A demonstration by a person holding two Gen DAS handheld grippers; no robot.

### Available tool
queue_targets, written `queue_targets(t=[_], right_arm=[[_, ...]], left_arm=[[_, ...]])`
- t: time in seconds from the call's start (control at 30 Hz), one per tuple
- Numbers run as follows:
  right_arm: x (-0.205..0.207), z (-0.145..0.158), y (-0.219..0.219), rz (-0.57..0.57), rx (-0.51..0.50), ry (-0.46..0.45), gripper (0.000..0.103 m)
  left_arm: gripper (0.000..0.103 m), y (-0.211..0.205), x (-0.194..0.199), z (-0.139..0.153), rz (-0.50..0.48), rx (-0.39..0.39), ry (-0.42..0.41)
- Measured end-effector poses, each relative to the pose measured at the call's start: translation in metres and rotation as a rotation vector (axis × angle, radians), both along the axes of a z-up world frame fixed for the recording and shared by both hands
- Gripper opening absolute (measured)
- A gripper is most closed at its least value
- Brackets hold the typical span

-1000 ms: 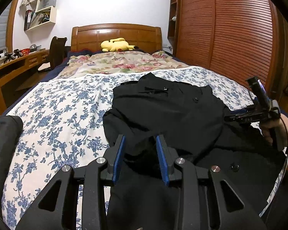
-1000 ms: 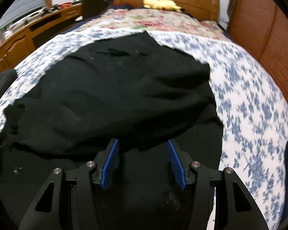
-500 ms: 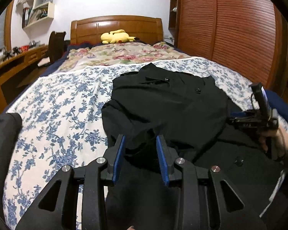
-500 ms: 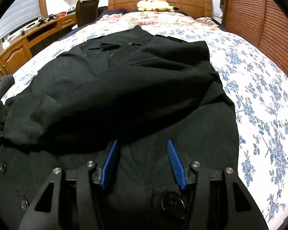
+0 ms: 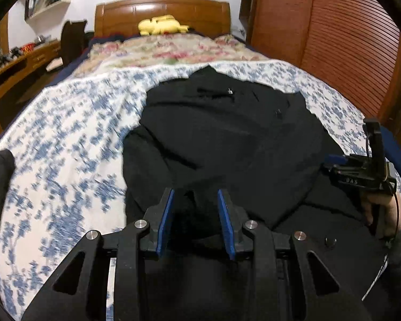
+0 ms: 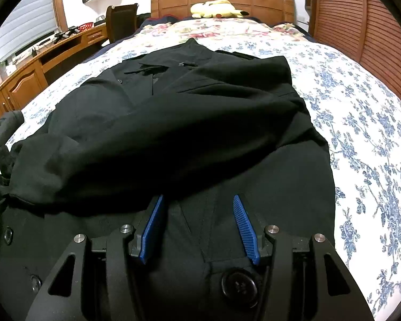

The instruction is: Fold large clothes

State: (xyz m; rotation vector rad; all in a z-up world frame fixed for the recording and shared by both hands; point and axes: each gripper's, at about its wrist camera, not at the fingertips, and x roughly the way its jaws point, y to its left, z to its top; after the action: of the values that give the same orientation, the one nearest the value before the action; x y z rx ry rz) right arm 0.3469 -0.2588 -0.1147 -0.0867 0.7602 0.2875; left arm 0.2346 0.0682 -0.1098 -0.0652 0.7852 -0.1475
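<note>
At the left of the left wrist view we see the bed [image 5: 66,144] under its blue-flowered cover, a wooden bench [image 5: 21,64] along the upper left edge, and a yellow plush toy [image 5: 161,25] at the headboard. The black coat [image 5: 227,139] fills the centre, its long axis running from the bottom of the frame up toward the headboard, collar at the far end, both sleeves already laid across the body.

At bottom centre our left claw [image 5: 196,214] hangs over the coat's near part, its blue pads partly apart. Dark cloth shows between them, but we cannot tell whether it is pinched or merely lies beneath. At the right edge a hand carries the right claw [image 5: 334,159] above the coat's right side.

In the right wrist view the coat [image 6: 173,123] again stretches away up the frame, a folded sleeve crossing it from lower left to upper right. Our right claw [image 6: 200,224] stands about half open over the placket, gripping nothing, a large button [image 6: 239,285] just below it.

We judge the hem end lies nearest both claws, so the coming fold likely runs lengthwise, hem carried up toward the collar, with neither hand clearly nearer.
</note>
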Motion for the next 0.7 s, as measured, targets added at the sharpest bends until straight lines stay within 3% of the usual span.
queue_targets(t=[0.13, 0.2, 0.3, 0.47, 0.7], right_arm=[[-0.001, 0.000, 0.001, -0.002, 0.008, 0.004, 0.055], [-0.001, 0.001, 0.001, -0.003, 0.009, 0.004, 0.055], [-0.002, 0.001, 0.001, -0.004, 0.015, 0.003, 0.055], [-0.005, 0.002, -0.003, -0.012, 0.037, -0.008, 0.055], [-0.008, 0.004, -0.008, -0.026, 0.062, -0.019, 0.055]], left_arm=[[0.008, -0.006, 0.000, -0.003, -0.016, 0.050, 0.027], [0.005, -0.007, -0.007, 0.000, -0.021, 0.086, 0.016], [0.004, -0.003, -0.028, 0.016, 0.014, 0.119, -0.060], [0.003, 0.003, -0.072, 0.027, 0.046, 0.097, -0.133], [0.003, -0.007, -0.100, 0.014, 0.034, 0.115, -0.125]])
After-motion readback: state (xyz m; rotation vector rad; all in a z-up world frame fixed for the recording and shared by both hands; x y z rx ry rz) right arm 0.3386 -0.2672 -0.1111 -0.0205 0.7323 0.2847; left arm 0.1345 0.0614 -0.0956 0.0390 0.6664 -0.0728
